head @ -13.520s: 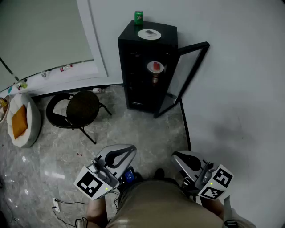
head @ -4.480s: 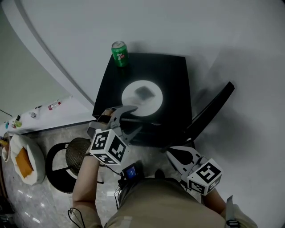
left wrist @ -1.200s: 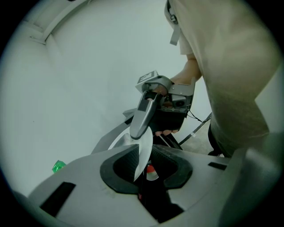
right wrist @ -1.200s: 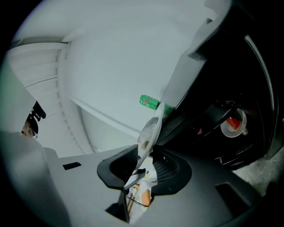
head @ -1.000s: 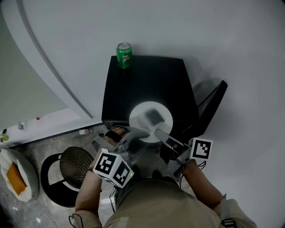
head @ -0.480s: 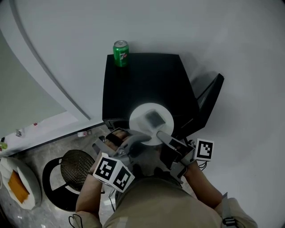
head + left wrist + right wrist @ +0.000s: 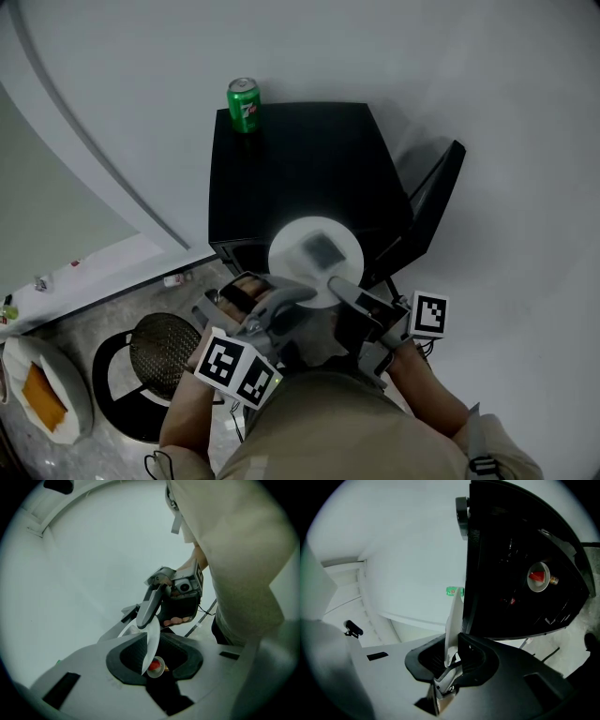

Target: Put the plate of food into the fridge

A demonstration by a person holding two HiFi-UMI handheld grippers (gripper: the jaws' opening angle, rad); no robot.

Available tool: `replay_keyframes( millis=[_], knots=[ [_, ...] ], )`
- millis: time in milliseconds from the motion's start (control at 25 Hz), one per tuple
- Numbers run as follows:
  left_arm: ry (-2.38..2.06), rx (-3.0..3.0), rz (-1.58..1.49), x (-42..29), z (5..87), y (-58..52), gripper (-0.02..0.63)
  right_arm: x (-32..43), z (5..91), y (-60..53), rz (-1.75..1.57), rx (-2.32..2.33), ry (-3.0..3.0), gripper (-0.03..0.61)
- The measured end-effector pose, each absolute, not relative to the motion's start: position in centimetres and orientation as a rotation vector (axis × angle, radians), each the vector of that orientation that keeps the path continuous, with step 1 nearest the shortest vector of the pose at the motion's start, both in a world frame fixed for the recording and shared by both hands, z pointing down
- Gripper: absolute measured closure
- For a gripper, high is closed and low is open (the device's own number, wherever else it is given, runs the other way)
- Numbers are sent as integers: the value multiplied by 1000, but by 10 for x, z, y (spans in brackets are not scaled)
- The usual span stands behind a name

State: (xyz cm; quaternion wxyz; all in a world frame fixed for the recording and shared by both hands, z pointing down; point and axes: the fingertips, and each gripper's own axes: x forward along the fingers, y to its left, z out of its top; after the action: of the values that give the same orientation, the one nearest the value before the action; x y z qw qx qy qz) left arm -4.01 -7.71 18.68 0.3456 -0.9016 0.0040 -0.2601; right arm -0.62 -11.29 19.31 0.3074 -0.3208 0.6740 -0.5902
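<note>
Though not yet inside the fridge, plate of food: one — white, greyish food near its middle, jutting over the front edge of the black top.
Grippers: two, both at the near rim of that plate, side by side.
Left gripper: clamped on the rim, plate edge-on between the pads.
Right gripper: just been closing, now pinching the same rim further to the right.
Fridge count: one, low and black, shelves dark inside.
Door: one, swung open at the right.
Second plate: one, small, red food on it — on a shelf inside the fridge.
Can: one, green, upright at the back left corner of the top, well apart from the plate of food.
Chair: one, round black seat, on the floor left of the fridge.
</note>
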Motion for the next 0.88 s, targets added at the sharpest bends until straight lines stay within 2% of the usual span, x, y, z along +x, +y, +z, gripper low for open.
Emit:
replay_keyframes(
  millis=[880],
  knots=[
    [58, -2379, -781, -2, 209, -2, 528, 32, 218, -38, -1625, -827, 1756, 522]
  ],
)
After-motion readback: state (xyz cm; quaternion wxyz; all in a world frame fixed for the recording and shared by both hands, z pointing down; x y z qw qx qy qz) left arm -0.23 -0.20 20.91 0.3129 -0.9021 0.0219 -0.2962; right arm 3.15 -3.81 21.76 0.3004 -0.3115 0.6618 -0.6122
